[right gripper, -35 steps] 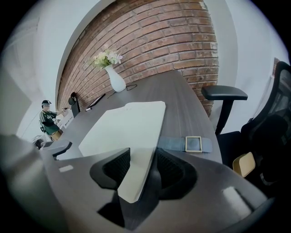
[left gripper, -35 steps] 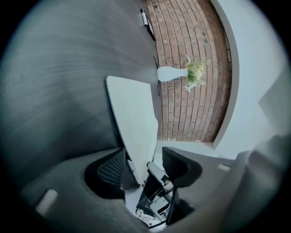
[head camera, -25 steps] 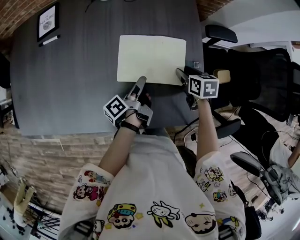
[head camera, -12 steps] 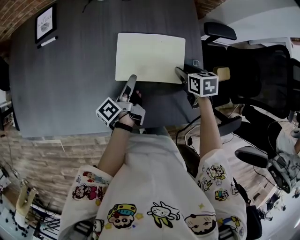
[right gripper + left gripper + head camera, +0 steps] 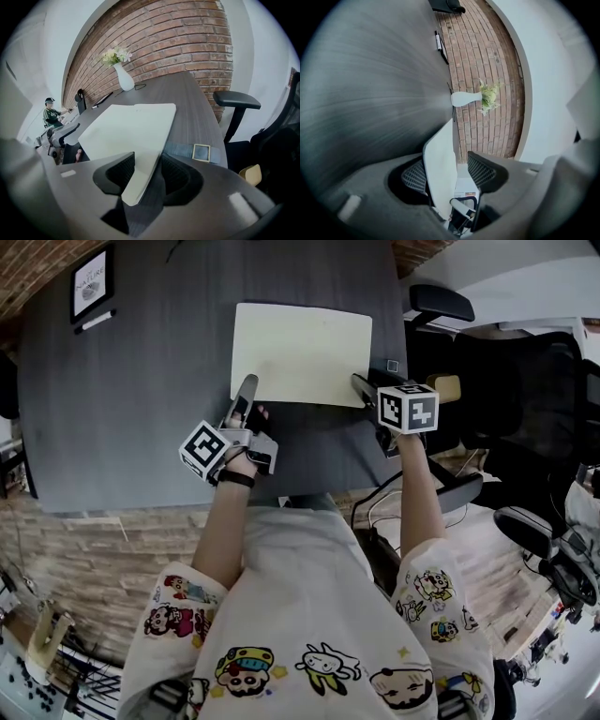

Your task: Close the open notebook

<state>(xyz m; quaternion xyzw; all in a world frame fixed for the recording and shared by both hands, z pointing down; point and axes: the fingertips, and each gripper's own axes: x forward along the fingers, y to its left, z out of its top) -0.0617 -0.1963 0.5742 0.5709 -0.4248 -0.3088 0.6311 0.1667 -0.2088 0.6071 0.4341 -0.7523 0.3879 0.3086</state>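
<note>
The notebook (image 5: 302, 354) lies flat on the dark grey table (image 5: 141, 399), showing one pale cream face. My left gripper (image 5: 246, 388) is at its near left corner. In the left gripper view that corner (image 5: 440, 164) stands between the jaws, close to one, with a gap to the other. These jaws have just been closing a little and are still open. My right gripper (image 5: 359, 383) rests at the near right corner. In the right gripper view the corner (image 5: 140, 173) shows flat between its spread jaws, which do not clamp it.
A framed picture (image 5: 94, 282) and a pen (image 5: 97, 322) lie at the table's far left. A small square tag on a strap (image 5: 202, 152) lies right of the notebook. A white vase with flowers (image 5: 124, 77) stands at the brick wall. Office chairs (image 5: 487, 381) crowd the right side.
My left gripper has slid left along the notebook's near edge, from about a third of the way along to the left corner. The right gripper and the notebook have stayed put.
</note>
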